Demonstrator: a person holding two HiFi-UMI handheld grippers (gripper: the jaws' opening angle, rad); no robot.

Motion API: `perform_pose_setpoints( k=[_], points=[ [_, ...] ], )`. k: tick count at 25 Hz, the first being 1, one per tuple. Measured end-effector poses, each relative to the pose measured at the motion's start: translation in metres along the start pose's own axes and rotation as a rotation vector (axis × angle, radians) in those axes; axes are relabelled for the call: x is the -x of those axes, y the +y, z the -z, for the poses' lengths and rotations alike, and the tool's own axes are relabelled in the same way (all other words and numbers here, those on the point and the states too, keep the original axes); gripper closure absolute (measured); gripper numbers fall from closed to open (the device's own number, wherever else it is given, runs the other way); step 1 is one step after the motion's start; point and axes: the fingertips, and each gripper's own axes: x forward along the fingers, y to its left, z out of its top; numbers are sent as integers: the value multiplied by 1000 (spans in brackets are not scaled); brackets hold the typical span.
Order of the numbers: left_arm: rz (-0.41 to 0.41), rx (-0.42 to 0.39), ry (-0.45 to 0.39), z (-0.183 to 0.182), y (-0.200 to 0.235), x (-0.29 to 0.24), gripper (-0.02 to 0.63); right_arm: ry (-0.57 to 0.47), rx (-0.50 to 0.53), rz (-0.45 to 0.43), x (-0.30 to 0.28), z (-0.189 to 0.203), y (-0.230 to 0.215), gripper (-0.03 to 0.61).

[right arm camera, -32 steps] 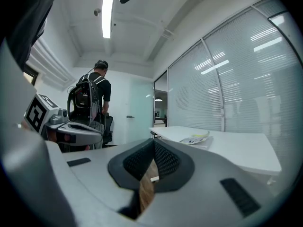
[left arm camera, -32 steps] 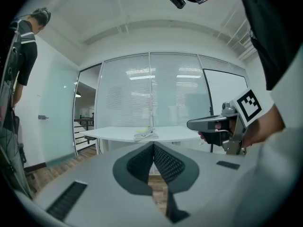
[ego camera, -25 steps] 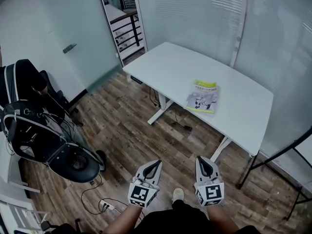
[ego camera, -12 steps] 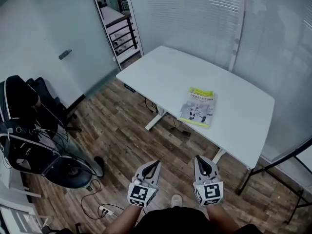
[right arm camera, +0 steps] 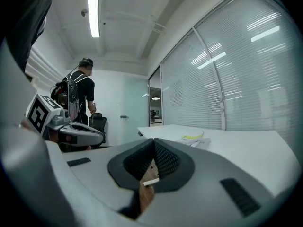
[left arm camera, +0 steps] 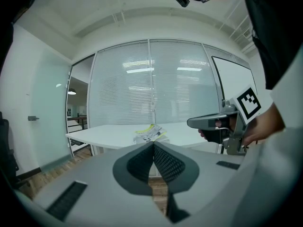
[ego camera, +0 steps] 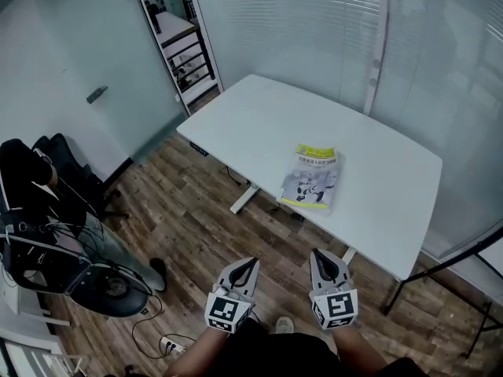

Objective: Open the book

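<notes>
Both pairs of tongs are held side by side at waist height above a wooden floor (ego camera: 196, 226), pointing toward a white surface (ego camera: 385, 171). The left tongs (ego camera: 249, 265) have their two ridged pads pressed together at the tips with nothing between them, as the left gripper view shows (left arm camera: 154, 144). The right tongs (ego camera: 319, 257) are likewise shut and empty, their pads meeting in a single line in the right gripper view (right arm camera: 154, 142). Each carries a cube with square markers at its rear, close to the holding hand. The book (ego camera: 311, 177) lies closed and flat on the surface, cover up, with a yellow band along the edge farthest from the tongs. It sits ahead of both pairs and well apart from their tips, roughly in line with the right tongs and a little to the right of the left pair's axis. Beyond the book, a glass wall with blinds (ego camera: 314, 30) closes the far side. Left of the left tongs stand dark chairs and bags (ego camera: 47, 242) on the floor. A person wearing a backpack (right arm camera: 81, 96) stands off to the left of the right tongs, seen in the right gripper view.
</notes>
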Motion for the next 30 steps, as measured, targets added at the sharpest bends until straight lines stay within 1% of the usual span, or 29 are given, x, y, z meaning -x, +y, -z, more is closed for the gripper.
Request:
perform_pose_setpoints(
  k=[5,9,13,17,22,26,30],
  points=[
    [23,-9,-9,0,11,-29,600,2,3,12,-21,5,-13,572],
    [45,34,5,4,29,-53,600,9,4,31,-43,3,-24,572],
    [86,42,2,1,45,-78,600,13,16,64,-66,0,-34,572],
    [120,43,-3,-2,63,-101,600,17,1,107,-91,-3,-45,572],
    [174,35,-4,-5,83,-127,600,50,-28,161,-118,3,-55,572],
    [229,11,-13,-11,98,-146,600,80,-40,207,-137,7,-62,572],
    [270,9,-21,-16,112,-159,600,131,-42,253,-155,17,-73,571]
  ],
)
